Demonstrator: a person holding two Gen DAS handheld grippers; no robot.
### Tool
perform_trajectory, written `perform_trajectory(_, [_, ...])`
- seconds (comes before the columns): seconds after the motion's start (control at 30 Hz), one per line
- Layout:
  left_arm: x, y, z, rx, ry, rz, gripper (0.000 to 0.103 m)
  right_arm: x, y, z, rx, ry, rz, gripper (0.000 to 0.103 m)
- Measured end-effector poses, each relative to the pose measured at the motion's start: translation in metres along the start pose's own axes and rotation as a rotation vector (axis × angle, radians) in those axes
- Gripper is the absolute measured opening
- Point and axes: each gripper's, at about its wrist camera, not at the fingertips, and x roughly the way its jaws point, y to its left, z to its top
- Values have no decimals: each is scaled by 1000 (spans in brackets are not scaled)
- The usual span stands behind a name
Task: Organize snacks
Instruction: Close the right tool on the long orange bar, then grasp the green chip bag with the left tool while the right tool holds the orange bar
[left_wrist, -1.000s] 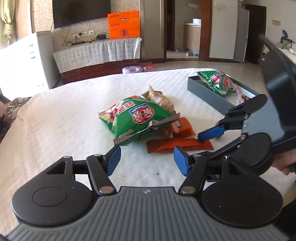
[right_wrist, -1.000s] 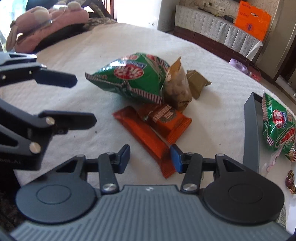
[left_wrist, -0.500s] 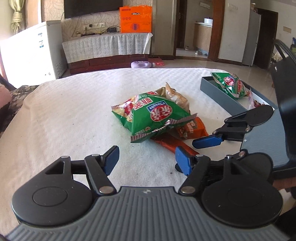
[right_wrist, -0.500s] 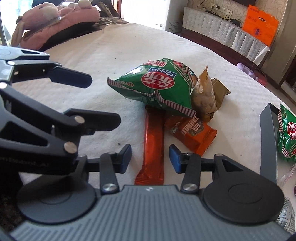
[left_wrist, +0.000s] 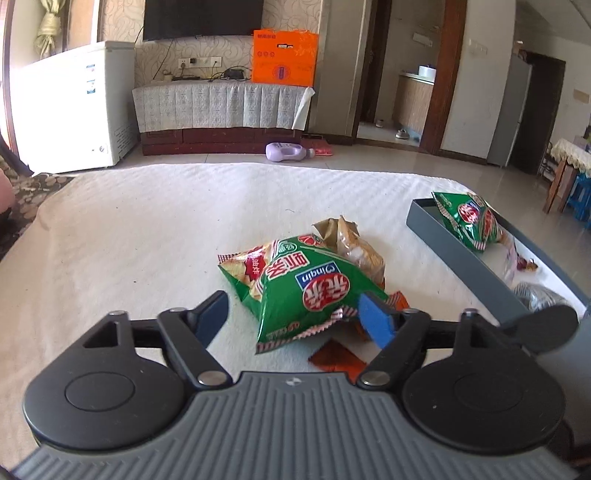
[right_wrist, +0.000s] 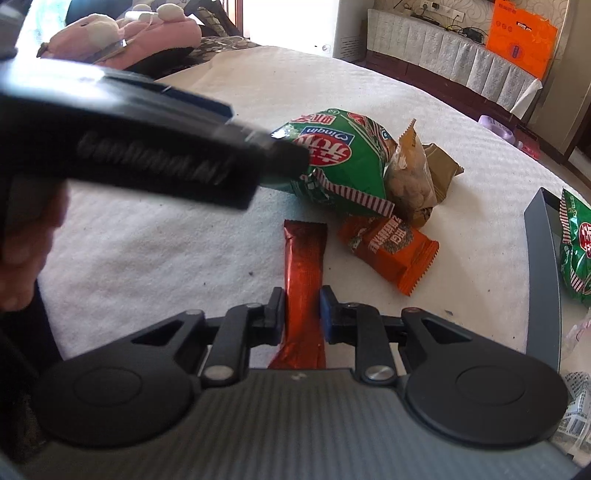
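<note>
- Right now my right gripper is clamped on the near end of the long red-orange snack bar, pads against both its sides.
- My left gripper stands wide apart, gripping nothing, with the green chip bag lying between its fingertips (right pad overlapping the bag's edge).
- Beside the bag lie a tan snack pouch and an orange packet.
- Off right, the grey tray holds another green bag.

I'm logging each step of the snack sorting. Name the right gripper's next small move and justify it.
Probably lift. The right gripper is shut on the long red bar, which lies on the white cloth; the grey tray sits to its right.
</note>
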Motion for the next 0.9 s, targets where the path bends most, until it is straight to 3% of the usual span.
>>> perform_trajectory(0.2, [30,0,9,-20,22,31,85,-3,-1,-3,-8,1,12,24])
perform_trajectory(0.33, [44,12,22,-72,-6,-4,88,-3,0,-3,-15,4,18,24])
perform_trajectory(0.43, [56,19,25,-112,24,-45,89,-3,-1,-2,-15,6,22,24])
perform_trajectory(0.6, [74,14,18,-111,92,-52,92,-2,-4,0,-18,9,28,24])
perform_trajectory(0.9, [83,19,9,-132,109,-43,93,-2,0,1,-31,6,11,24])
